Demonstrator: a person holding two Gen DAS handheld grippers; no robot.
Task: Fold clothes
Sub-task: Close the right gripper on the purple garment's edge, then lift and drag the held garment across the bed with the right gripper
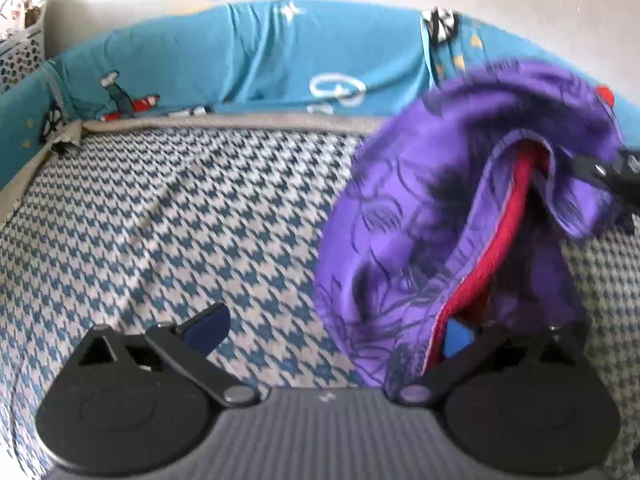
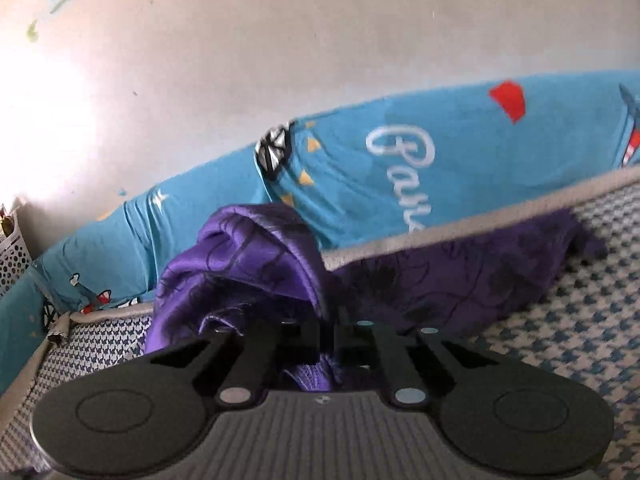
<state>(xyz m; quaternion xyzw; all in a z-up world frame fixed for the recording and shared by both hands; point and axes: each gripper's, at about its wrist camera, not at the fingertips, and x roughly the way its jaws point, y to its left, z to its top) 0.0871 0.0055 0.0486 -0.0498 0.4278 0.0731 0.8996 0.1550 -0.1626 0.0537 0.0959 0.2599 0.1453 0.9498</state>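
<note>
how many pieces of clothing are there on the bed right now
1. A purple garment with red trim, bunched and lifted above the houndstooth bed cover. The right gripper is shut on it; the left gripper is open beside it. More could be out of view.

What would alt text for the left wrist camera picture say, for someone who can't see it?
A purple garment with red trim hangs bunched at right, draped over one finger of the open left gripper. Below lies a blue-and-white houndstooth sheet, with a turquoise printed bumper behind.

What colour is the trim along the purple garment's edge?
Red, along the edge of the purple printed garment; it shows best in the left wrist view.
</note>
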